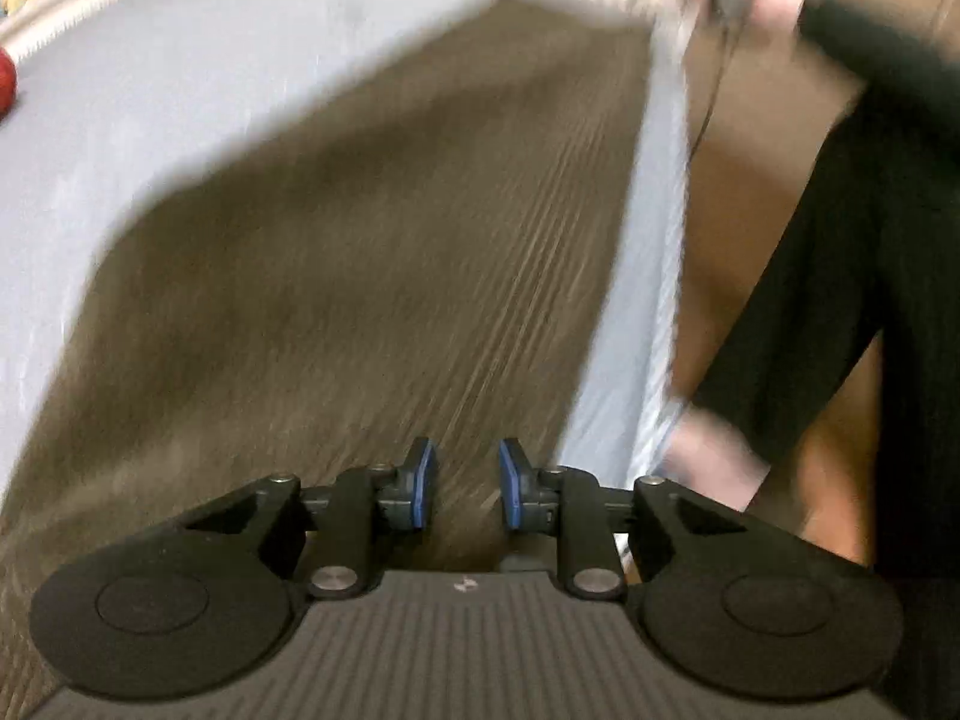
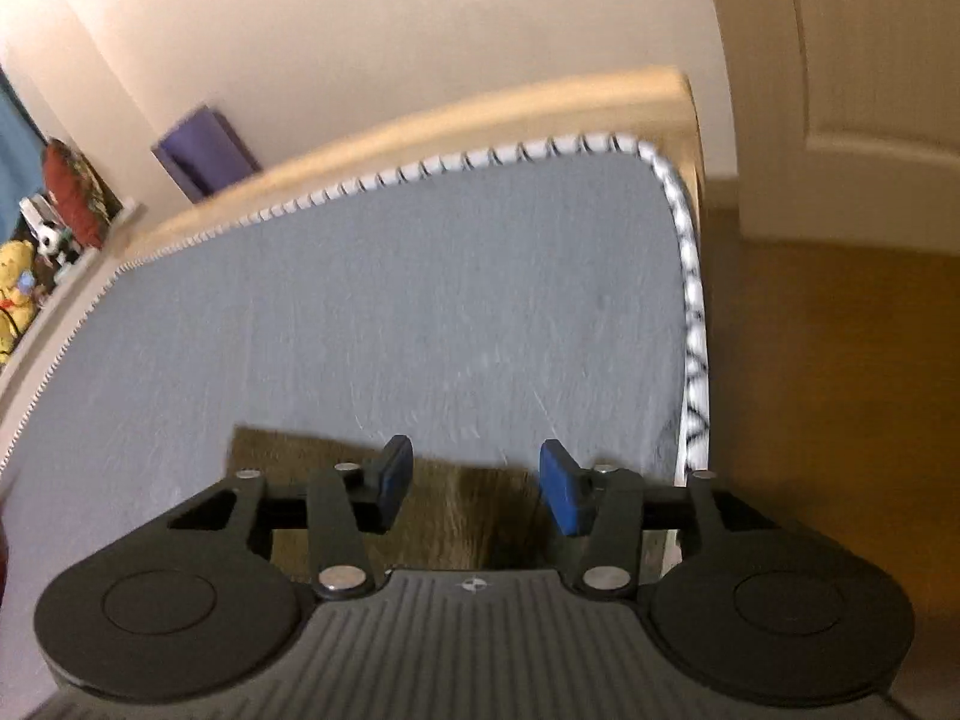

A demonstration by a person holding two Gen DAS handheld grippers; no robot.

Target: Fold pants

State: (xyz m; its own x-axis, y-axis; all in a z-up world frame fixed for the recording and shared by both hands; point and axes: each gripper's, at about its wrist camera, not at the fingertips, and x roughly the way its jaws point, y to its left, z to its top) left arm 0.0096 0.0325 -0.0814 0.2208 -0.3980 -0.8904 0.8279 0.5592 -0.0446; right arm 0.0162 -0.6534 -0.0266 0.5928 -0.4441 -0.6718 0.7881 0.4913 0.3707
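Note:
Brown corduroy pants (image 1: 360,276) lie spread flat on the grey bed sheet (image 1: 150,108), blurred by motion in the left wrist view. My left gripper (image 1: 465,483) hovers over the near part of the cloth, its blue pads (image 1: 423,480) a small gap apart with nothing pinched between them. In the right wrist view an end of the pants (image 2: 468,504) lies on the sheet (image 2: 420,300) just below my right gripper (image 2: 474,489), which stands open above it. Its blue pads (image 2: 561,492) touch no cloth.
The mattress edge with white zigzag trim (image 2: 693,312) runs along the right, wooden floor (image 2: 840,360) beyond it. A person's dark sleeve and hand (image 1: 798,312) are at the bed's right side. Toys (image 2: 36,252), a purple box (image 2: 204,150) and a door (image 2: 870,60) sit by the far wall.

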